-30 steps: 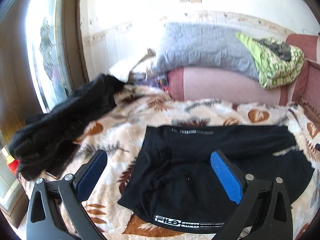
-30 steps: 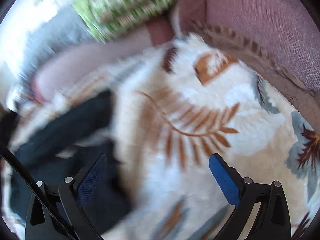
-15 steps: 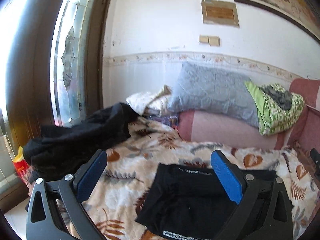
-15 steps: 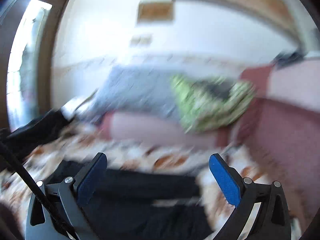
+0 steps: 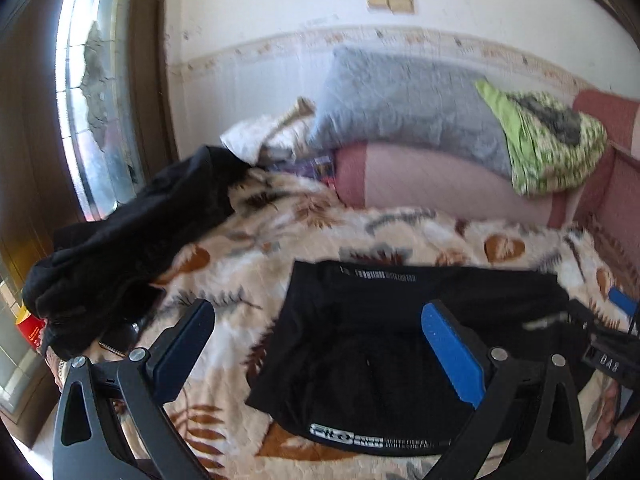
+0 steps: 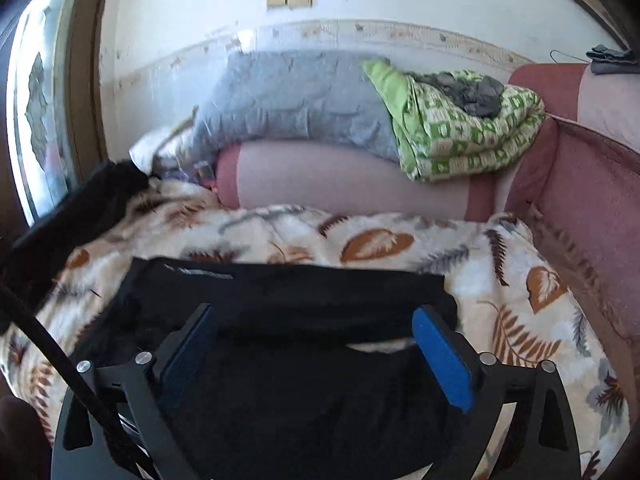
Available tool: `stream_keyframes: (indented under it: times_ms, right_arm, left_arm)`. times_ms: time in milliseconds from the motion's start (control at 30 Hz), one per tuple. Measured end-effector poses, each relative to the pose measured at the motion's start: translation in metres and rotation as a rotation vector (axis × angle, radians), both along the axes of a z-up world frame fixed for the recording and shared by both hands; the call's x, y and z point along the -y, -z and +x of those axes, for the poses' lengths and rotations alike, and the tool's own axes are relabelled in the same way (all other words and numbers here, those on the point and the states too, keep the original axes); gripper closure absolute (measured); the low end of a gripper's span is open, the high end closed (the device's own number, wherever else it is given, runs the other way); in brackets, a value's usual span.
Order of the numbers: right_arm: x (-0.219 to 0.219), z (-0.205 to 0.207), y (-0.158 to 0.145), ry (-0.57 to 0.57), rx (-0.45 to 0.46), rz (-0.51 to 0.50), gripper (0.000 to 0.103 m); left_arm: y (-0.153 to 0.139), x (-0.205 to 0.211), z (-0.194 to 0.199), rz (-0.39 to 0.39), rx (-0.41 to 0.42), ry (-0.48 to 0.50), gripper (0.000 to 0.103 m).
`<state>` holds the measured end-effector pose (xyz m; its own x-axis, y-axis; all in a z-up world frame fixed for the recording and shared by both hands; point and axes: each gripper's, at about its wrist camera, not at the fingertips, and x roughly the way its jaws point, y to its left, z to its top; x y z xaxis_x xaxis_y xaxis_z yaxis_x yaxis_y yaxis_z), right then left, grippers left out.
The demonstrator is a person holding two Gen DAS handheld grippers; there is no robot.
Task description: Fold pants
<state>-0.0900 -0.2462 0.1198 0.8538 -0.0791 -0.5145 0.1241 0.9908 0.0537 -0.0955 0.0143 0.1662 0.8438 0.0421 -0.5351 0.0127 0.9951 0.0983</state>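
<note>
While both wrist views are swinging back down from the wall toward the bed, we are bringing the left gripper (image 5: 320, 354) and the right gripper (image 6: 316, 352) over the pants (image 5: 400, 340) again, each with its fingers spread wide and grasping nothing. Half a second ago the cameras were tilting up at the wall and the right view was smearing with motion; now both are steadying, which we are reading as the end of a repositioning swing rather than a fold in progress.

In the left view the black pants are lying at five o'clock, already doubled over, a white logo band at the near hem and the waistband at the far edge. The right gripper is showing at three o'clock there, just beside the garment's right end. In the right view the pants (image 6: 288, 300) are filling six o'clock beneath the spread fingers.

Farther out, the leaf-print blanket (image 5: 312, 232) is carrying them, a dark heap of clothes (image 5: 132, 236) is sitting at nine o'clock, and the grey pillow (image 5: 404, 104) and green quilt (image 5: 552, 148) are resting at one o'clock. Judging by this, another fold or a final tidy is coming next.
</note>
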Motion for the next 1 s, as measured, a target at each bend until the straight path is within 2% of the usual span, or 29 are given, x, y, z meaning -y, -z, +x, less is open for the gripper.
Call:
stream_keyframes:
  times_ms: [200,367,467,633,700,733,833,933,1000]
  right_arm:
    - [0.026,0.0,0.029,0.059,-0.026,-0.018,0.003]
    - [0.05,0.004,0.043,0.112,-0.04,-0.011,0.003]
    - [0.054,0.003,0.043,0.137,-0.015,-0.027,0.003]
    - [0.056,-0.006,0.034,0.205,0.079,-0.069,0.0]
    - [0.054,-0.006,0.031,0.184,0.12,-0.07,0.0]
    - [0.052,-0.001,0.031,0.147,0.099,-0.067,0.0]
    - [0.047,0.024,0.04,0.011,-0.042,-0.042,0.0]
    - [0.045,0.038,0.045,-0.002,-0.094,-0.066,0.0]
    - [0.045,0.043,0.047,0.006,-0.098,-0.087,0.001]
  left_arm:
    - [0.022,0.017,0.02,0.076,-0.102,0.023,0.0]
    - [0.03,0.022,0.03,0.104,-0.134,0.035,0.0]
    - [0.037,0.022,0.034,0.097,-0.147,0.047,0.0]
    - [0.045,0.021,0.043,0.088,-0.159,0.058,0.0]
    - [0.049,0.021,0.047,0.093,-0.164,0.061,0.0]
    - [0.05,0.021,0.05,0.097,-0.168,0.062,0.0]
    - [0.054,0.019,0.056,0.094,-0.172,0.069,0.0]
    - [0.057,0.017,0.062,0.085,-0.167,0.081,0.0]
    - [0.059,0.017,0.065,0.088,-0.154,0.079,0.0]
